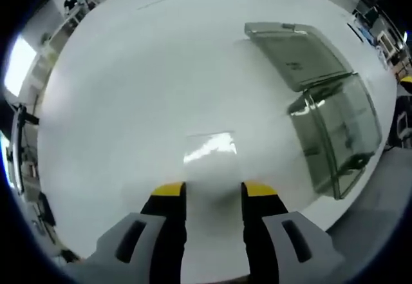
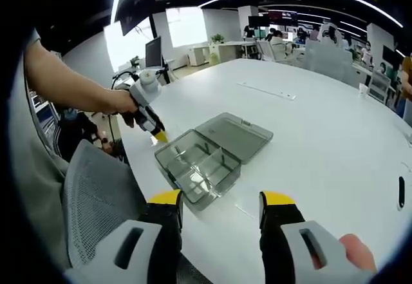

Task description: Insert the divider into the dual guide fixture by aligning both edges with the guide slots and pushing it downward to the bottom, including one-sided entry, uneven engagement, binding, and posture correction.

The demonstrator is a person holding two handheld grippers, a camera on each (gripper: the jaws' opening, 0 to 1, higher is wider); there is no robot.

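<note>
A clear thin divider sheet (image 1: 209, 147) lies flat on the white table (image 1: 148, 91), just ahead of my left gripper (image 1: 214, 190). Its jaws stand open with nothing between them. To the right sits the smoky translucent box, the guide fixture (image 1: 338, 132), with its lid (image 1: 293, 52) swung open and flat. In the right gripper view the same fixture (image 2: 199, 165) shows partitions inside, and its lid (image 2: 235, 136) lies behind it. My right gripper (image 2: 222, 203) is open and empty, hovering near the fixture's near side. A hand holds the left gripper (image 2: 151, 126) at the fixture's far left.
A grey mesh chair (image 2: 96, 194) stands at the table's edge (image 2: 138, 161) on the left. A thin strip (image 2: 267, 91) lies further back on the table, and a small black object (image 2: 400, 192) at the right. Desks and people fill the background.
</note>
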